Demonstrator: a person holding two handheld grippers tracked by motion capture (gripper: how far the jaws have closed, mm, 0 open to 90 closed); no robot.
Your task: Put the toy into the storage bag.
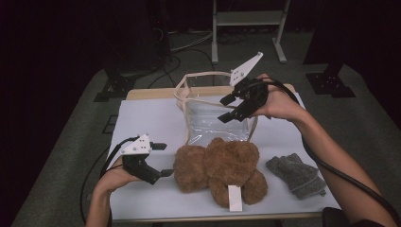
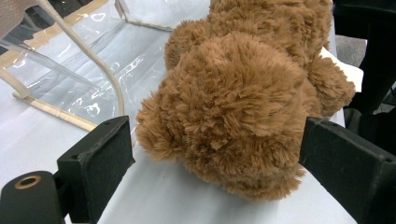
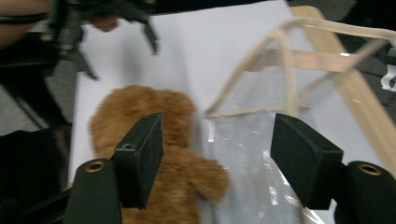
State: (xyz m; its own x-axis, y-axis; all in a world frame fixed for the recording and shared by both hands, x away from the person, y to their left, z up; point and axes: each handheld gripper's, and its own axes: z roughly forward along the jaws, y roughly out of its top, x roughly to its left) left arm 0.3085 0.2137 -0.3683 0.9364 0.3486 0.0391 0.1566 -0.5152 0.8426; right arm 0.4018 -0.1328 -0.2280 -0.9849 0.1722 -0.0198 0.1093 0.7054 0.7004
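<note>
Brown teddy bear (image 1: 222, 170) lying at the near middle of the white surface (image 1: 146, 118), head toward the left, a white tag at its near side. Clear plastic bag (image 1: 215, 118) with cream trim and handles just beyond the bear, mouth standing up toward the far edge, its near edge touching or almost touching the bear's back. Grey knitted cloth (image 1: 297, 175) to the right of the bear, apart from it, near the right edge.

Left hand-held gripper (image 1: 163, 160) low at the near left, pointing right at the bear's head, jaws wide. Seen along the left hand-held gripper (image 2: 215, 154): bear's head (image 2: 233, 107) between the two black jaws, fur close to the right jaw, a clear gap at the left one; no squeeze visible, though contact on the right is hard to rule out at this angle.

Right hand-held gripper (image 1: 227, 109) raised above the bag's mouth at the far middle, tilted down and to the left, held in a hand (image 1: 279, 101) coming from the right. Jaws apart, nothing between them. Along the right hand-held gripper (image 3: 217, 154): bear (image 3: 154, 140) under the left jaw, bag (image 3: 261, 154) with its cream handle under the right, picture somewhat blurred.
</note>
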